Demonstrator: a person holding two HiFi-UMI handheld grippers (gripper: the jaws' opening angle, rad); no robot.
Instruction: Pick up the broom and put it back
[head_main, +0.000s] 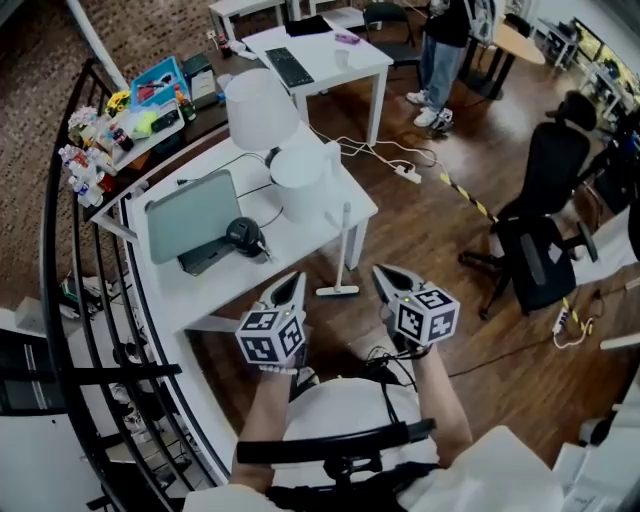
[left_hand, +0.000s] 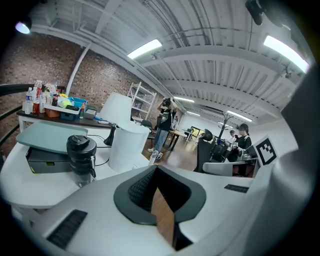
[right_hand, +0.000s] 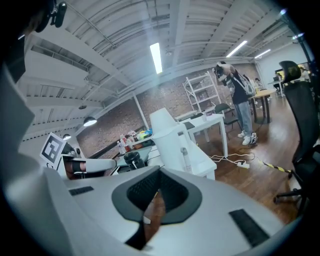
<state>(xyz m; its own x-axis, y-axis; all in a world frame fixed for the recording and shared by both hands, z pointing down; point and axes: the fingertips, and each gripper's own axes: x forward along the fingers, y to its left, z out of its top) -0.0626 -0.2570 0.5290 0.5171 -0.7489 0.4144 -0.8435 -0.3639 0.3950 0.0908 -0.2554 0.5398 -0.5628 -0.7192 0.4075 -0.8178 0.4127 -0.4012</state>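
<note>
My left gripper (head_main: 297, 280) and right gripper (head_main: 381, 272) sit side by side in the lower middle of the head view. Both have their jaws closed, with nothing between them. The broom (head_main: 341, 255) stands just above them, near the middle of the frame. Its head rests on the wooden floor (head_main: 450, 250) and its handle is upright against the near edge of the white tabletop (head_main: 200, 290). Neither gripper touches it. A black bottle (head_main: 245, 236) stands on the tabletop to the broom's left.
</note>
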